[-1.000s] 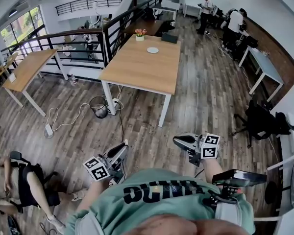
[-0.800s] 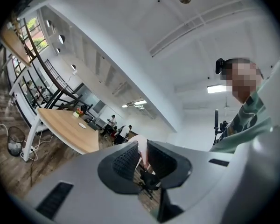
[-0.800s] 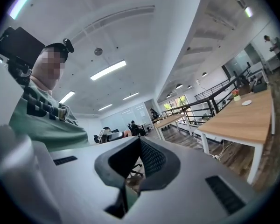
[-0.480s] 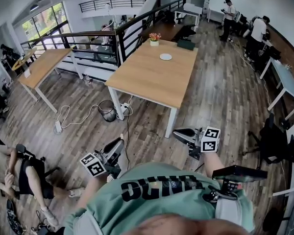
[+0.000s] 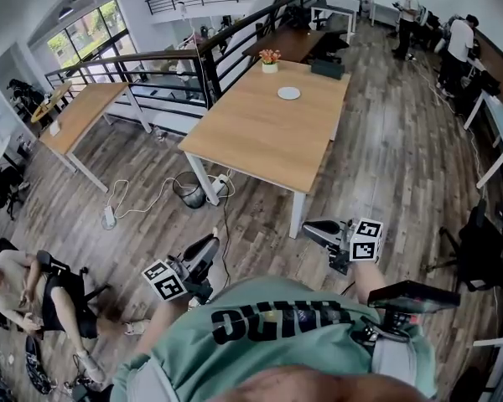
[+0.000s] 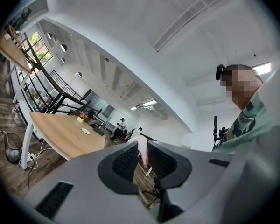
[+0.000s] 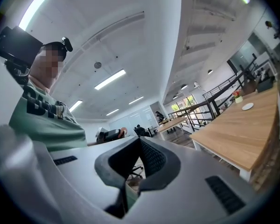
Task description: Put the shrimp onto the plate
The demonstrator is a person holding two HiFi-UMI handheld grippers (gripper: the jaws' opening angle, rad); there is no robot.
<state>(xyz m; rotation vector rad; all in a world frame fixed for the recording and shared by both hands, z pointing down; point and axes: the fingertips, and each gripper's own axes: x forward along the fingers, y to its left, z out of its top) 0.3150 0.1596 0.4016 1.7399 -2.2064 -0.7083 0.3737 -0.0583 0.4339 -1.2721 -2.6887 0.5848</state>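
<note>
Since a second ago the wooden table point(image 5: 260, 132) has drawn nearer and slid toward the middle of my head view, and both claws have travelled with me at chest height. The left gripper point(image 5: 208, 245) sits at 7 o'clock in the frame and the right gripper point(image 5: 312, 227) at 5 o'clock, each held roughly level and aimed toward 12 o'clock, where the table stands. In the left gripper view the pads pinch a slim, pale pinkish piece that I take for the shrimp point(image 6: 142, 149); it stands upright between them, with only a narrow strip of it showing. The right gripper's pads meet at their tips with nothing between them. The white plate point(image 5: 289, 93) lies on the far half of the table at 12 o'clock, well apart from both claws, with a small flower pot point(image 5: 270, 57) beyond it at 11 o'clock. I judge the shrimp to be light, small and probably smooth, so it could twist or slip out of a thin pinch. A hold across its thicker middle looks safest, with pressure kept even until it is low over the plate. The task looks about halfway done, with the carry across to the plate still to do.
</note>
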